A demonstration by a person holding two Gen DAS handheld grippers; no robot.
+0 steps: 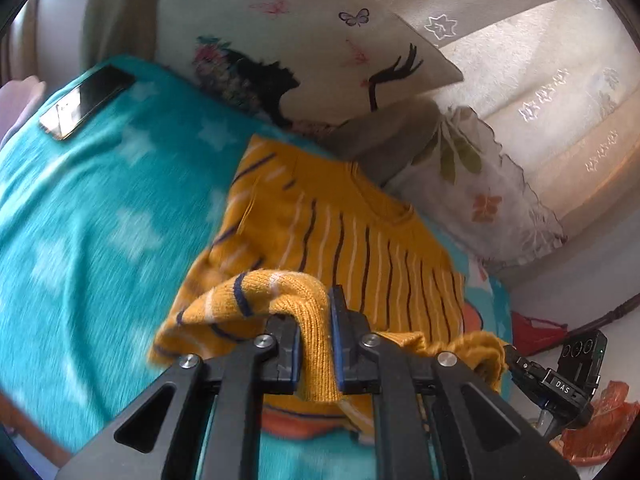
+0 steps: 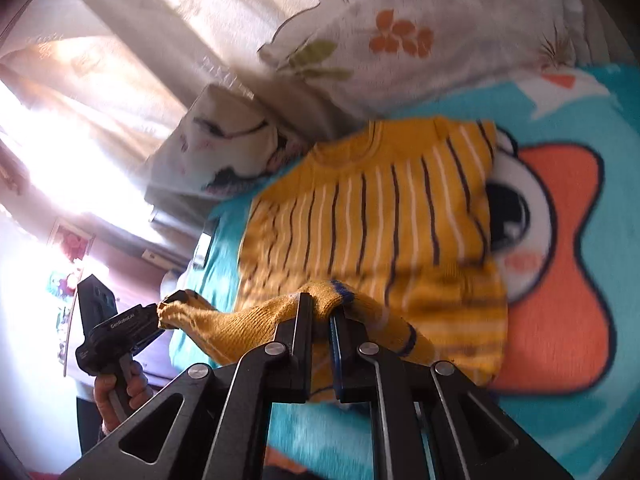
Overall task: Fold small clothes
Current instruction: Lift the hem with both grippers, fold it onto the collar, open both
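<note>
A small mustard-yellow knitted sweater [image 1: 340,232] with dark and white stripes lies on a teal blanket [image 1: 80,220], its neck toward the pillows. My left gripper [image 1: 314,312] is shut on a bunched fold of the sweater's lower hem and holds it raised off the blanket. In the right wrist view, my right gripper [image 2: 322,312] is shut on another part of the same hem of the sweater [image 2: 380,216]. The hem hangs stretched between the two grippers. The left gripper [image 2: 166,304] shows at the left there, held by a hand [image 2: 120,392]. The right gripper [image 1: 514,356] shows at the lower right of the left wrist view.
A dark phone [image 1: 86,100] lies on the blanket's far left corner. A butterfly-print pillow [image 1: 300,40] and a floral pillow [image 1: 480,184] sit behind the sweater, with a pale curtain [image 1: 540,80] beyond. The blanket [image 2: 560,280] has a big orange and white cartoon print.
</note>
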